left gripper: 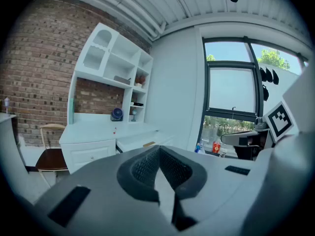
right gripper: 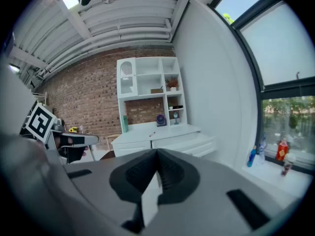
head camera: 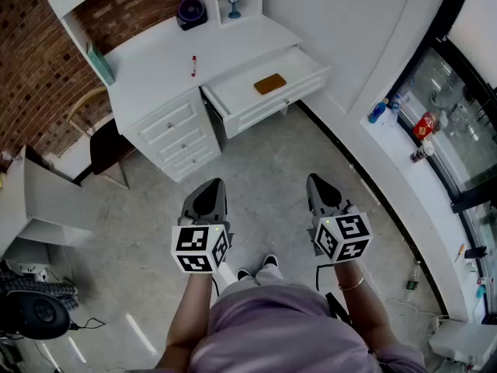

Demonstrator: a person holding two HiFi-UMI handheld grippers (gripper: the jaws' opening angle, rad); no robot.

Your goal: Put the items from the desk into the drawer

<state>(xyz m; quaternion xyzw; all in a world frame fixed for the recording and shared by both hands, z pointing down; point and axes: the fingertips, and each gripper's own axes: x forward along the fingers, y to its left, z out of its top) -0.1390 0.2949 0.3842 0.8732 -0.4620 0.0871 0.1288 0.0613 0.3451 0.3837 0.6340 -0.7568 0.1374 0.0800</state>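
The white desk (head camera: 155, 61) stands far ahead, and its wide drawer (head camera: 241, 92) is pulled open. A flat brown item (head camera: 269, 83) lies inside the drawer and also shows as the brown item (left gripper: 149, 143) in the left gripper view. A small red stick-like item (head camera: 193, 64) lies on the desktop; it appears again as the red item (left gripper: 114, 132). My left gripper (head camera: 213, 183) and right gripper (head camera: 314, 180) hang side by side over the floor, well short of the desk. Both are shut and hold nothing, with the jaw tips of the left gripper (left gripper: 158, 149) and right gripper (right gripper: 157, 153) touching.
A purple fan (head camera: 190, 12) and a teal book (head camera: 101, 63) sit at the back of the desk under the shelf unit. A dark chair (head camera: 106, 148) stands left of the desk. Bottles (head camera: 378, 111) and a red can (head camera: 425, 124) line the window sill at right.
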